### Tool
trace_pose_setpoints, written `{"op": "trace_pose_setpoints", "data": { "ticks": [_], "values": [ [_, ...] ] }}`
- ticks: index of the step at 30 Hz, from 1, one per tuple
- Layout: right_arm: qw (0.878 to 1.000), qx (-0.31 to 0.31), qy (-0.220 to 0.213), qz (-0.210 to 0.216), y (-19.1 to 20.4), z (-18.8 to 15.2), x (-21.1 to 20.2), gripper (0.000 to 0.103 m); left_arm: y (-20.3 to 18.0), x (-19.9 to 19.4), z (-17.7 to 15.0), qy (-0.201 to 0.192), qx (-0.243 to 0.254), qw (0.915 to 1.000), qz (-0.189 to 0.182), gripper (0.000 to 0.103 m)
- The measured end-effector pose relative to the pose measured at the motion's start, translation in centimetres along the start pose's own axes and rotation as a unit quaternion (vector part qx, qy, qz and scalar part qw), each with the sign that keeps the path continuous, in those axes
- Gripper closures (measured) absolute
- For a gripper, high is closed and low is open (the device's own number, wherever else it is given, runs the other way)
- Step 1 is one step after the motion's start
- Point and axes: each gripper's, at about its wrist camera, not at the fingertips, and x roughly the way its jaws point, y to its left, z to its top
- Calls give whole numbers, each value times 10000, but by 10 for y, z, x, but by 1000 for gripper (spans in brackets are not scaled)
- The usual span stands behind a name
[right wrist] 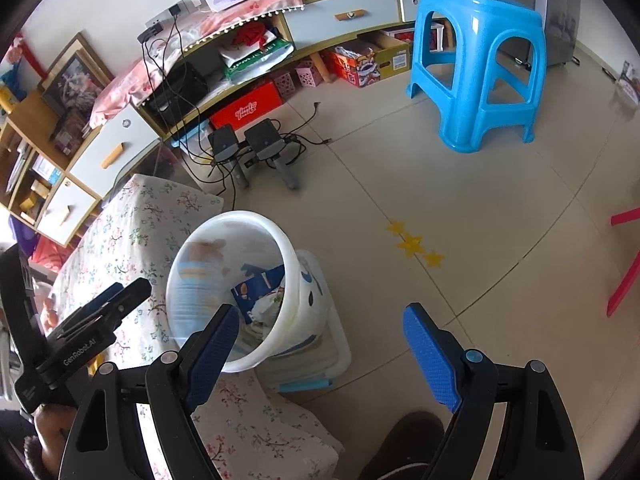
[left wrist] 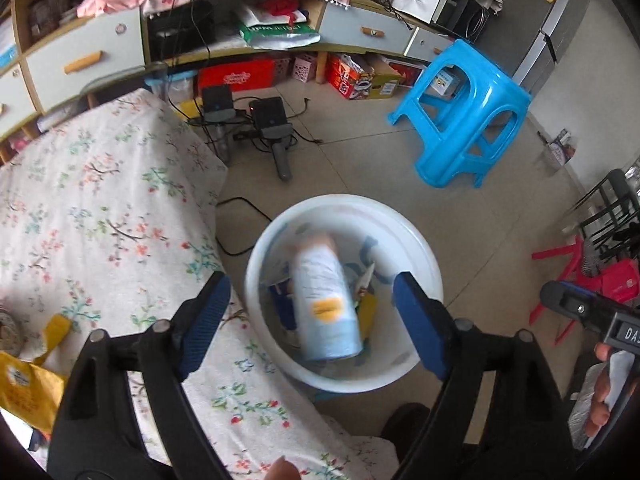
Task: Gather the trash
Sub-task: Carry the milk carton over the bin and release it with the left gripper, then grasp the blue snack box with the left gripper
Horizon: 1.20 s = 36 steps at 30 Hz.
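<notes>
My left gripper (left wrist: 310, 322) stood above the white round plastic basin (left wrist: 428, 256). Its blue-padded fingers (left wrist: 206, 320) were spread wide and pressed on nothing. The pale cylindrical can with an orange label patch (left wrist: 326, 304) lay between and below them, apart from both pads and blurred inside the basin. No earlier state is reported here.

Surroundings, left wrist view:
- The floral-print cloth over the table (left wrist: 100, 200) filled the 9 o'clock side; its edge ran just beside the basin's rim.
- A yellow crumpled wrapper (left wrist: 24, 388) lay on the cloth at 8 o'clock.
- The bright blue plastic stool (left wrist: 464, 120) stood on the tiled floor at 1 o'clock, well apart from the basin.
- Two black chargers with cables (left wrist: 248, 116) sat on the floor at 12 o'clock, in front of the long cabinet with grey drawers (left wrist: 80, 60).
- A black cable looped on the floor just beside the basin at 10 o'clock.

My right gripper (right wrist: 320, 354) also had its fingers wide apart with nothing between them. In its view the basin (right wrist: 292, 272) sat at 9 o'clock of the fingers, resting on a clear plastic box (right wrist: 336, 344). The can (right wrist: 200, 276) appeared as a blurred pale shape against the basin's left wall. A dark blue printed packet (right wrist: 256, 286) and crumpled paper lay beside it at the bottom.

The can's body was pale blue-white, its far end peach-toned; lettering was unreadable.
</notes>
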Motion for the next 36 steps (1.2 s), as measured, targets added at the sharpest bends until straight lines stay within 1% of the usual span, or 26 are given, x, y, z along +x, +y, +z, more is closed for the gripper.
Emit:
{"op": "trace_pose_setpoints", "data": {
  "ticks": [4, 9, 11, 14, 19, 25, 30, 32, 34, 36],
  "values": [
    [10000, -60, -36, 39, 6, -2, -3, 17, 3, -15, -4, -69, 84, 9998, 150, 15],
    [9999, -104, -62, 104, 13, -4, -6, 17, 13, -35, -8, -173, 98, 9995, 265, 7],
    [9998, -116, -61, 151, 18, -5, -7, 17, 20, -44, -12, -210, 79, 9993, 307, 6],
    [9997, -159, -48, 193, 25, -6, -6, 17, 32, -58, -19, -242, 15, 9991, 340, 2],
    [9993, -261, -34, 278, 42, -11, -7, 17, 53, -81, -32, -293, -72, 9985, 446, 1],
    [9980, -476, -2, 423, 71, -21, -10, 17, 87, -108, -50, -343, -223, 9967, 697, 1],
    [9962, -688, 72, 527, 99, -29, -7, 17, 128, -129, -64, -340, -480, 9907, 1231, 1],
    [9952, -787, 117, 569, 113, -34, -5, 17, 144, -134, -69, -313, -593, 9880, 1392, 1],
    [9942, -884, 161, 593, 126, -37, -2, 17, 161, -138, -77, -277, -744, 9855, 1500, 1],
    [9931, -988, 199, 603, 140, -41, 1, 17, 181, -139, -87, -209, -968, 9837, 1500, 1]
  ]
}}
